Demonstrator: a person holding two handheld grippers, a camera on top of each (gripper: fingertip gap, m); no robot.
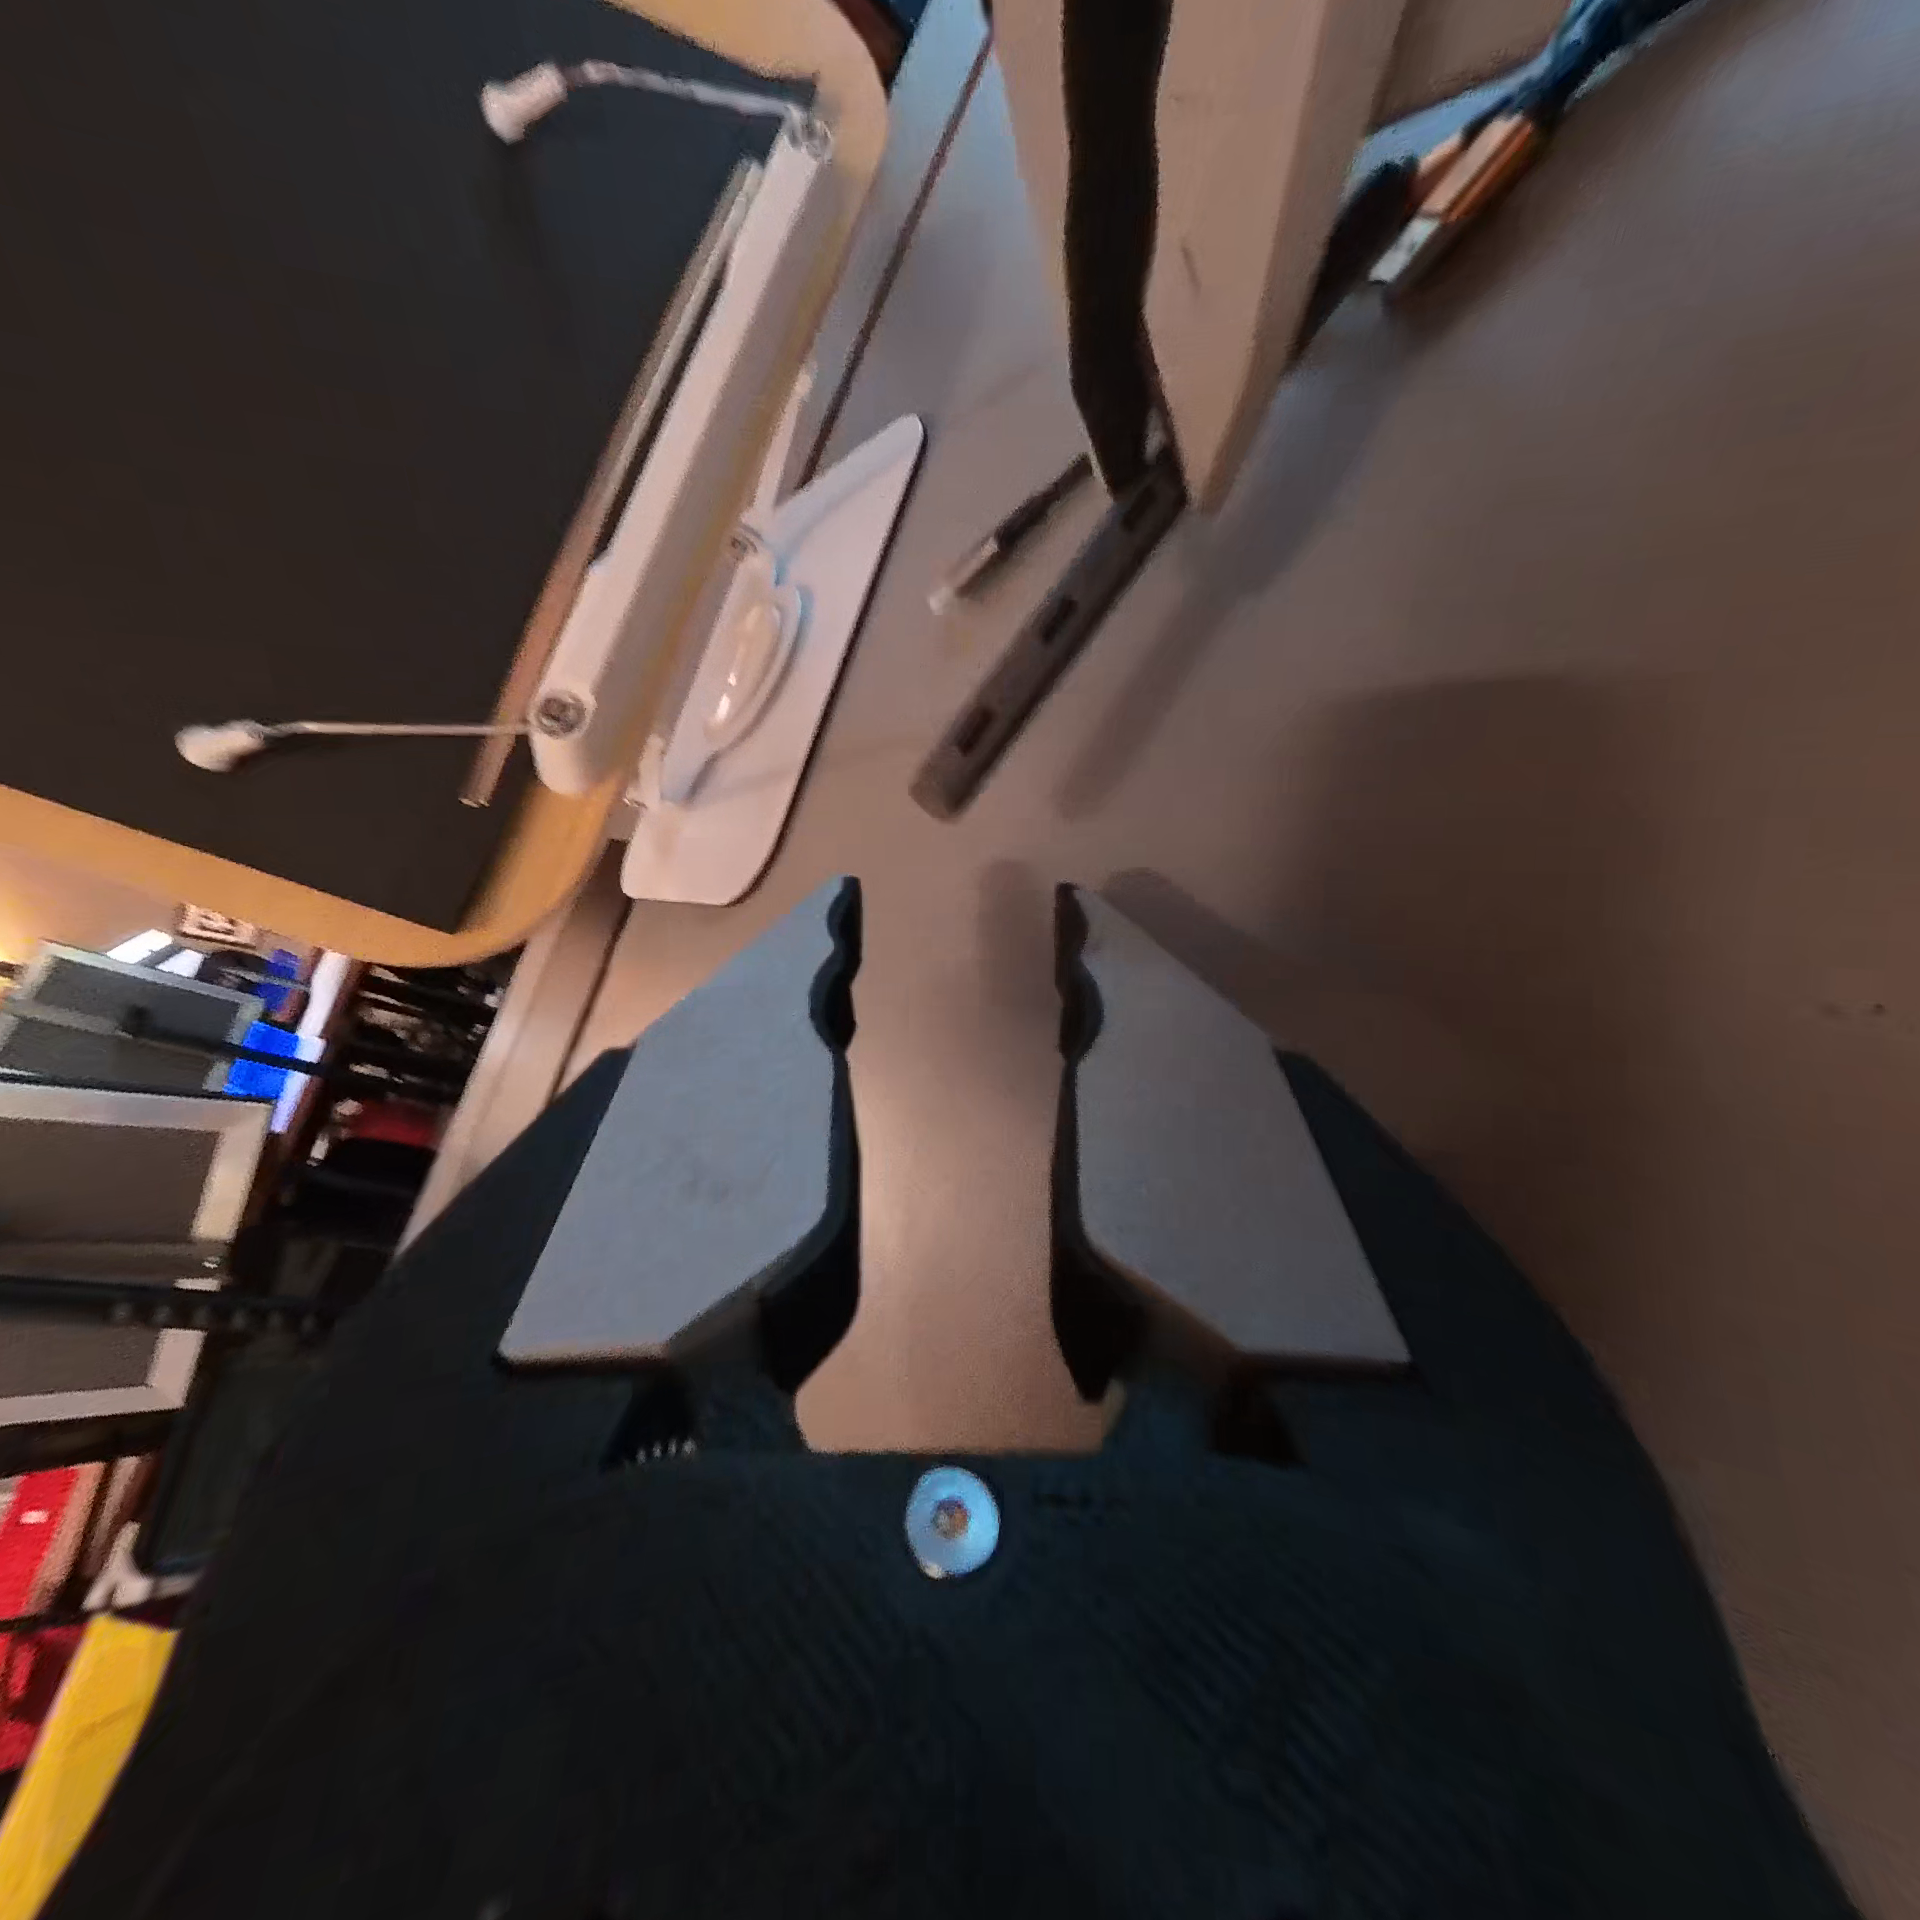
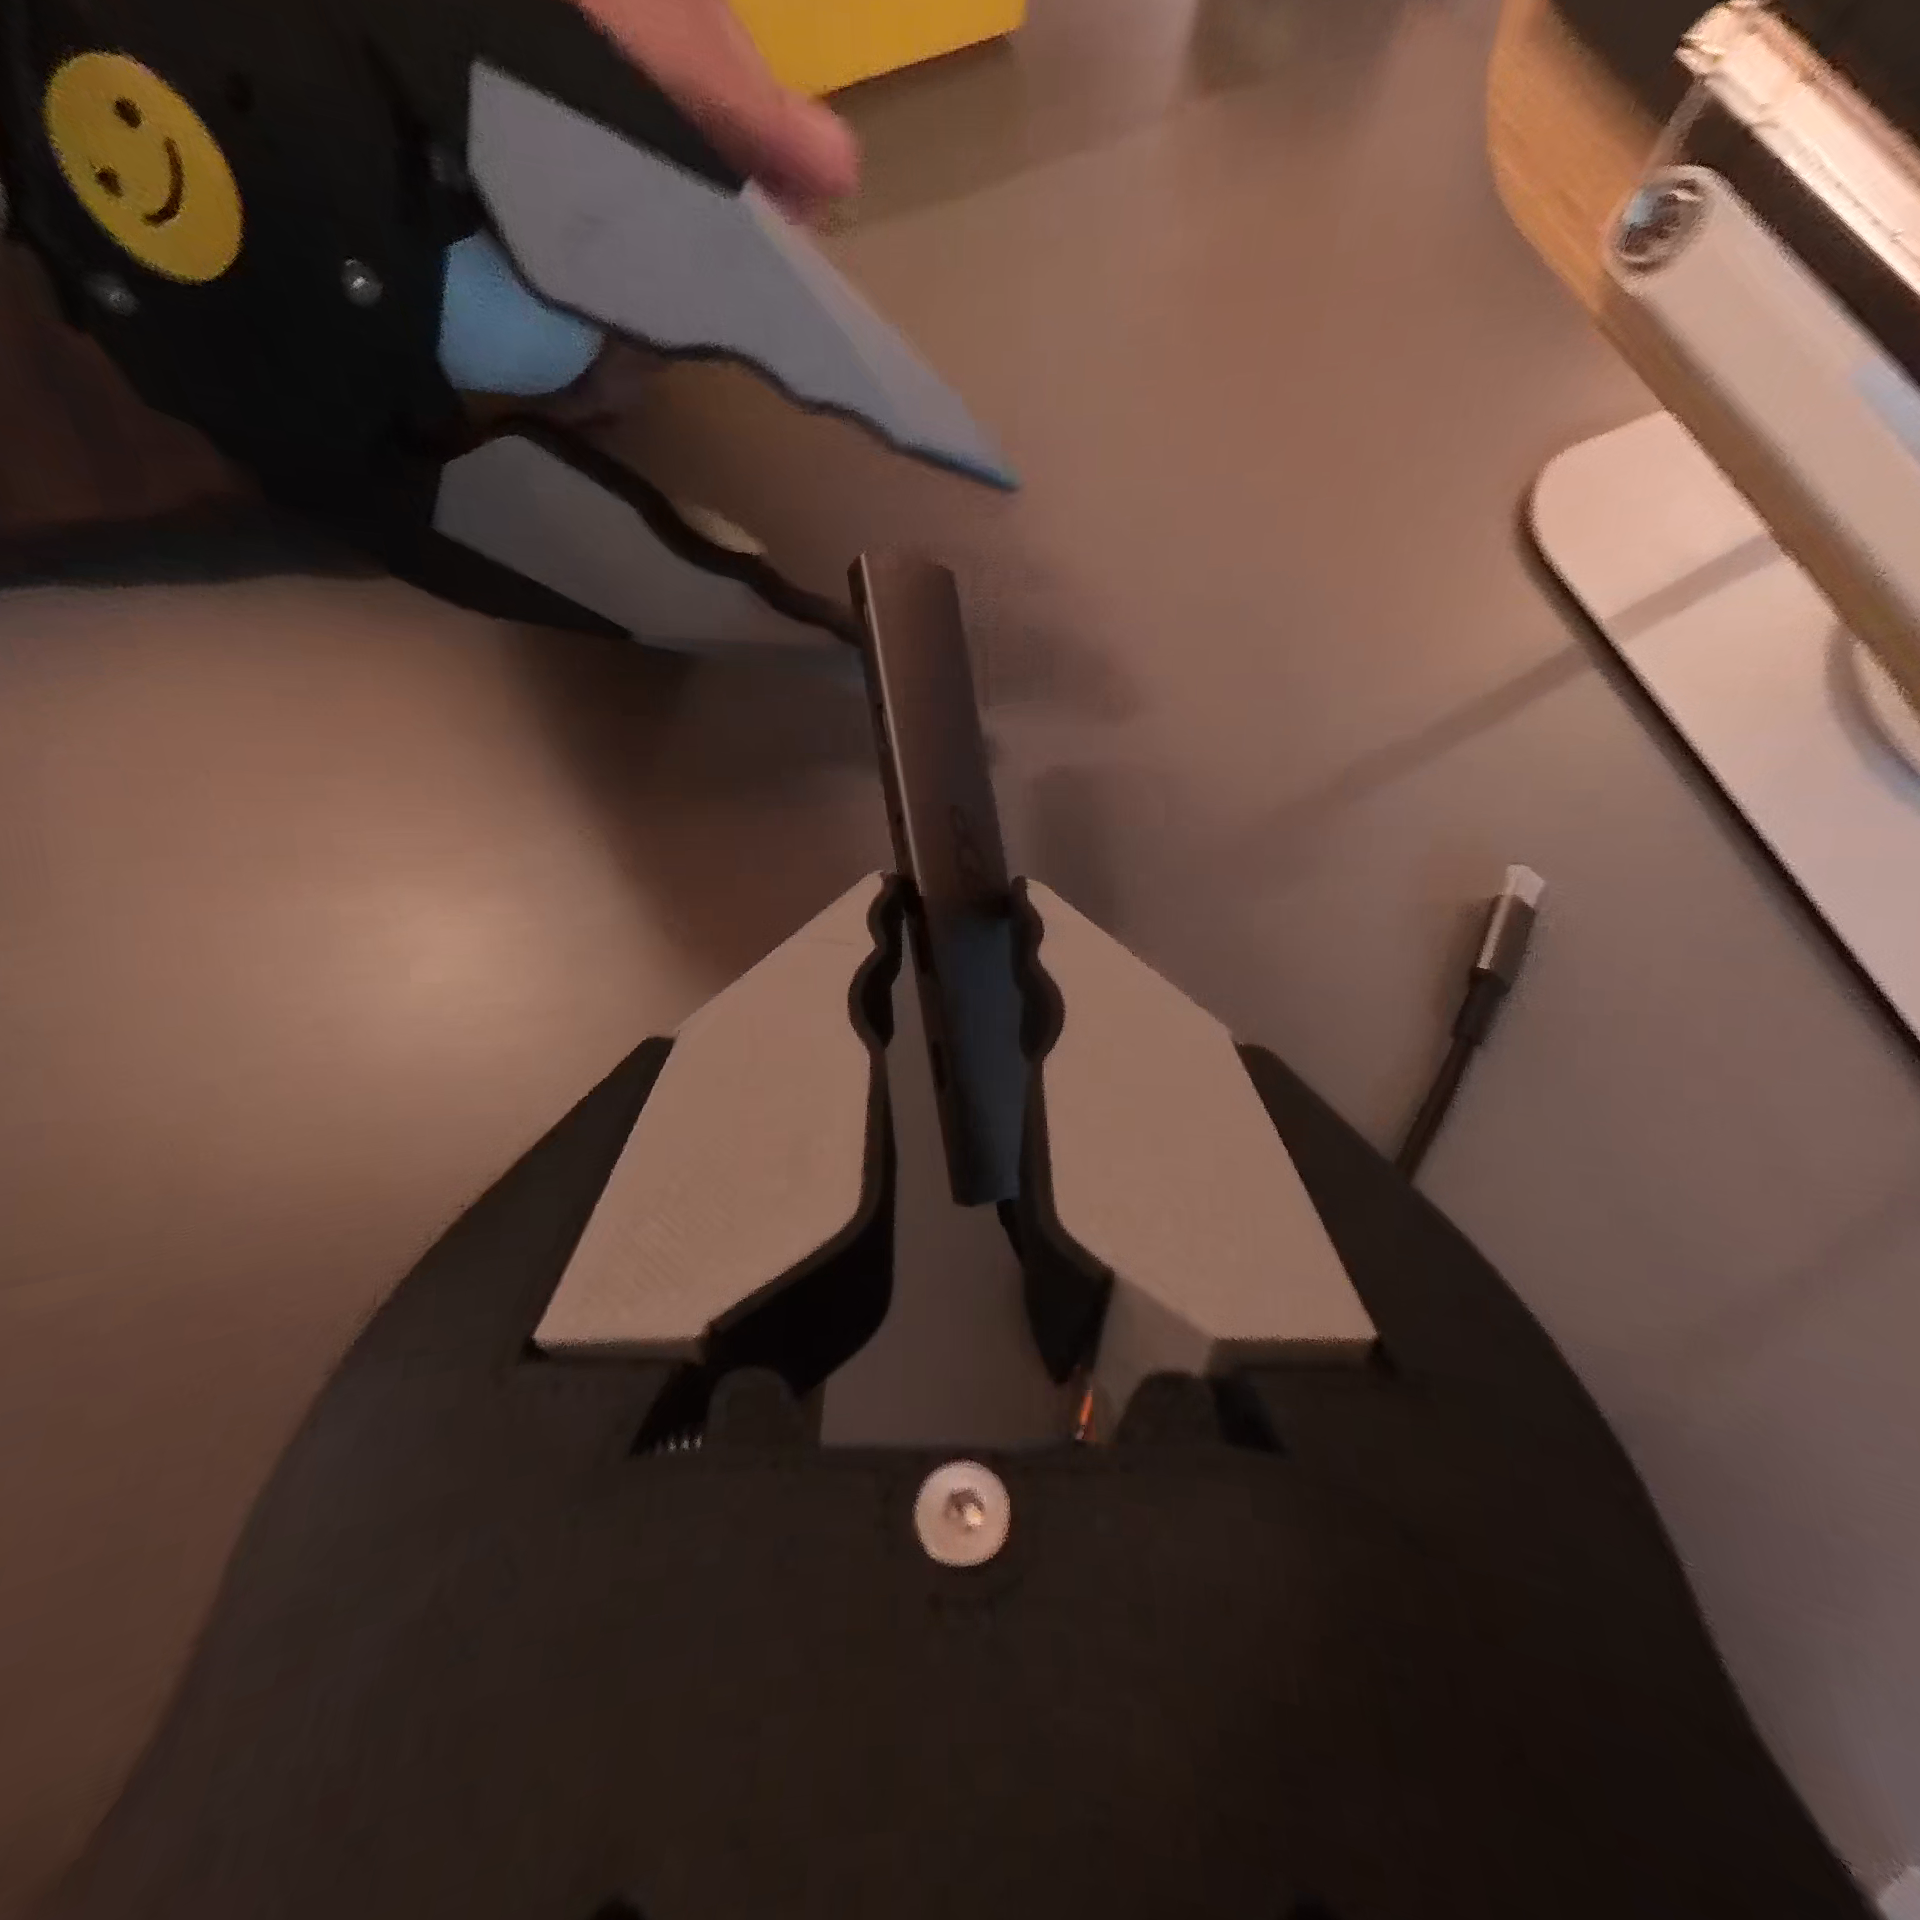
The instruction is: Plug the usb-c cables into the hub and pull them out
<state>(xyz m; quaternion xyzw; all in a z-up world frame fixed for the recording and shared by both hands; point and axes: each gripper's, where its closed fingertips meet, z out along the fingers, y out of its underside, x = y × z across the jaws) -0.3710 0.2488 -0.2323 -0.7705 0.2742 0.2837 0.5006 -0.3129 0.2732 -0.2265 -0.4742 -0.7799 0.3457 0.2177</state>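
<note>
R gripper (image 2: 956, 894) clamped on the USB-C hub (image 2: 940, 790), a slim dark grey bar; tips pinch its near end, far end sticks out fwd past the tips, tilted slightly left. Hub's own cable runs back between the R fingers (image 2: 1132, 1122). L gripper (image 1: 956, 904) empty, jaws apart w/ a moderate gap, bare desk (image 1: 1558, 935) showing between them. In L wrist view the hub (image 1: 1049, 634) lies ahead and a bit right of the L tips, port side facing the cam. In R wrist view L gripper (image 2: 914, 551) comes in from upper left, lower tip just beside hub's far end; contact unclear, blur. Loose USB-C cable (image 2: 1486, 987) on desk right of R gripper, plug pointing away, unplugged. Monitor stand base (image 2: 1683, 582) farther right. Yellow smiley sticker (image 2: 145, 166) on L gripper body.
</note>
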